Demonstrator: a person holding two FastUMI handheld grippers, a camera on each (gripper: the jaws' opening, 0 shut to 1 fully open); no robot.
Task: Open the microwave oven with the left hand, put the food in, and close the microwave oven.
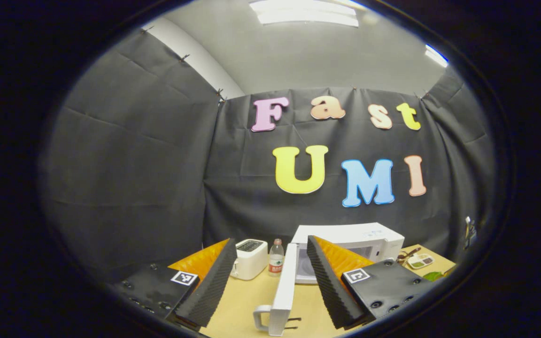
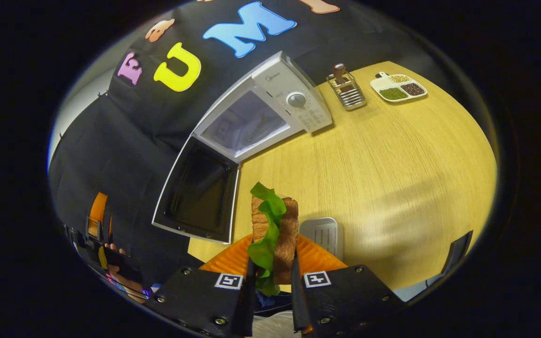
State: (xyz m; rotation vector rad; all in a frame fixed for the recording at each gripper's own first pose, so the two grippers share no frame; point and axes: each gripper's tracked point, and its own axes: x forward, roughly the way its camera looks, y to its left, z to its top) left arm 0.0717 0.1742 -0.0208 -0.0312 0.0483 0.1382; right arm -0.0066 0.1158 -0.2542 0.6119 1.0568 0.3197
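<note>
The white microwave stands at the back of the wooden table, its door swung wide open to the left and the cavity bare. My right gripper is shut on a sandwich of brown bread and green lettuce, held upright above the table in front of the oven. In the left gripper view my left gripper stands open with nothing in it. It is just in front of the microwave, with the open door's edge and its handle between the fingers.
A white toaster and a water bottle stand left of the oven. Right of it are a wire rack and a divided dish of seeds. A small white tray lies under the sandwich. A hand shows at lower left.
</note>
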